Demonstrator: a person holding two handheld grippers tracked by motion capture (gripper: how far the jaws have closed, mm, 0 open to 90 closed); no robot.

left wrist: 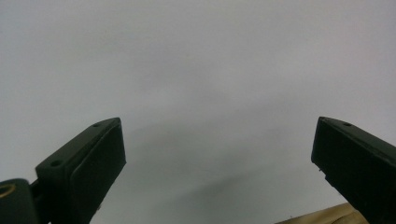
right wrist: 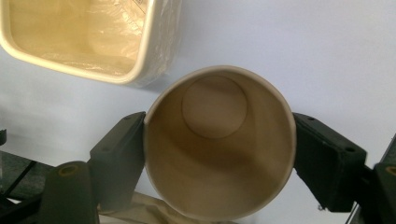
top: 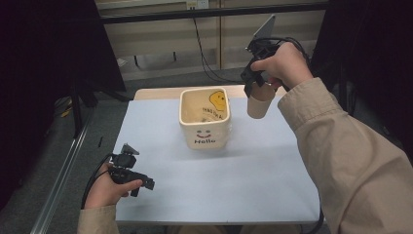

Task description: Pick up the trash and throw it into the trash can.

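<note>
Right claw [top: 256, 90] clamped on paper cup [top: 258, 105] at the bin's [top: 203, 139] three o'clock; keep it upright, grip gentle. Left claw [top: 142, 184] apart, idle.

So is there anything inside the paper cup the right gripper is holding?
No, the right gripper view looks straight into the paper cup and shows its bare bottom.
</note>
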